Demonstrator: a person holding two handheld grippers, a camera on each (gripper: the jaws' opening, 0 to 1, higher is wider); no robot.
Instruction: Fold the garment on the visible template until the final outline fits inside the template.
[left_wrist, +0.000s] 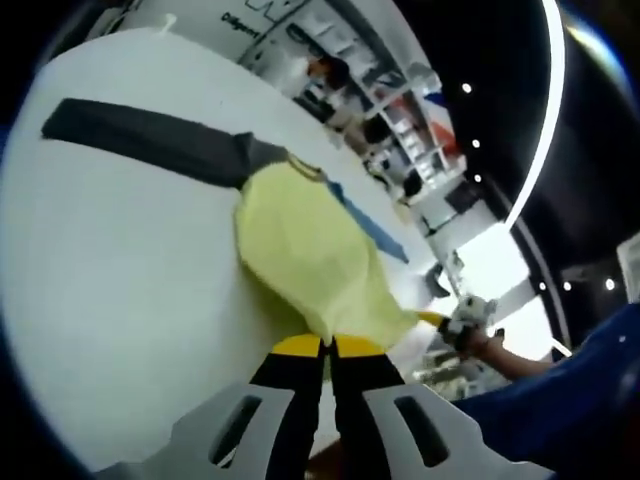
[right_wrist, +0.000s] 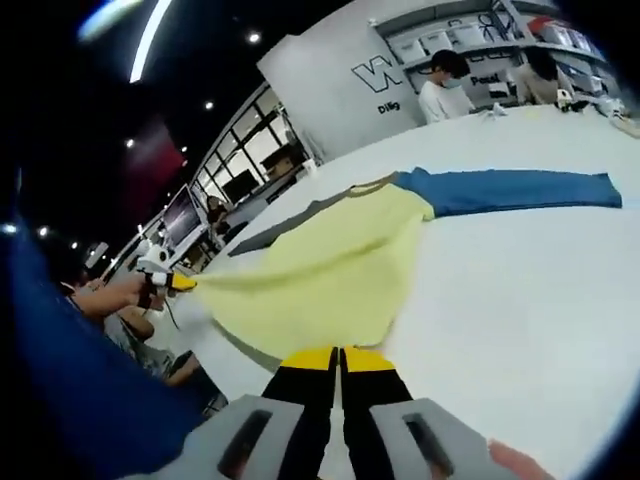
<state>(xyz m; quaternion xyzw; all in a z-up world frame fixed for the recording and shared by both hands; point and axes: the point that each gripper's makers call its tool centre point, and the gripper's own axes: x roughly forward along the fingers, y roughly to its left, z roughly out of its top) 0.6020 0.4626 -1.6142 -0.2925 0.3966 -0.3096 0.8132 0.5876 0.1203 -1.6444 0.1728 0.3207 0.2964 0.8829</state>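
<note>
- Seen along the left tongs (left_wrist: 327, 345): the garment (left_wrist: 305, 250) as a bunched yellow body lifted off the white bench (left_wrist: 110, 280), a dark grey sleeve (left_wrist: 150, 142) lying flat and stretched away on the bench, only a narrow strip of the blue sleeve (left_wrist: 370, 225) peeking out behind the yellow
- Also there, at the right of that view — the other tongs (left_wrist: 440, 320) in a hand, gripping a far corner of the yellow cloth, with a blue-clad arm (left_wrist: 570, 390) filling the lower right
- Seen along the right tongs (right_wrist: 338, 353): the garment (right_wrist: 330, 270) spread wider, its blue sleeve (right_wrist: 510, 190) laid out full length on the bench (right_wrist: 520, 300), the grey sleeve (right_wrist: 285, 225) reduced to a thin dark band at the far side
- At the left of this view — the other tongs (right_wrist: 180, 283) pinching the opposite yellow corner, the hem pulled taut between the two
- Both pairs of tongs closed to a slit, yellow tips together on the yellow hem
- Garment: pale yellow body, brownish neckline, one grey and one blue sleeve; lower half held up, sleeves and shoulders resting on the bench
- Two people (right_wrist: 445, 85) at shelving beyond the bench
</note>
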